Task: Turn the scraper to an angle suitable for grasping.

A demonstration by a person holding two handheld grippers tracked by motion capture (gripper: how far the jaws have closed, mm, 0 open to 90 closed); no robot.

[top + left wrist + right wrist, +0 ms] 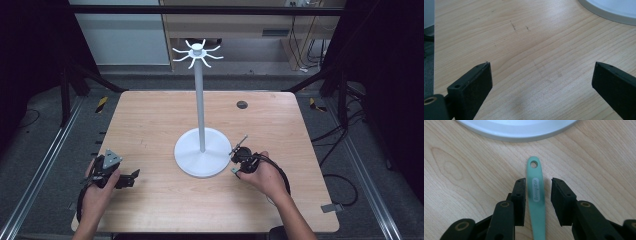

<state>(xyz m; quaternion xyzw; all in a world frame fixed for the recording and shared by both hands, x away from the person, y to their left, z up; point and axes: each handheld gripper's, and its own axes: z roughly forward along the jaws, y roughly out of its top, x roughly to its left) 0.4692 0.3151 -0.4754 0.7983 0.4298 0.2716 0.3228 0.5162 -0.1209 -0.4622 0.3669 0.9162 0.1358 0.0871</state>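
A teal utensil handle [536,192] with a hanging hole at its tip lies flat on the wooden table [150,120], pointing at the round base [516,128] of a white hook stand [200,100]. My right gripper [538,181] is low over the handle with one jaw on each side; the left jaw touches its edge and a narrow gap shows at the right jaw. In the high view the right gripper [240,161] sits just right of the stand's base [202,152]. My left gripper [131,176] rests near the table's front left, jaws wide open over bare wood [541,64].
The stand's tall pole ends in a ring of curved white hooks [197,52], high above the table's middle. A small dark grommet [242,104] sits in the tabletop at the back right. The stand's base edge [614,10] lies beyond the left gripper's jaws.
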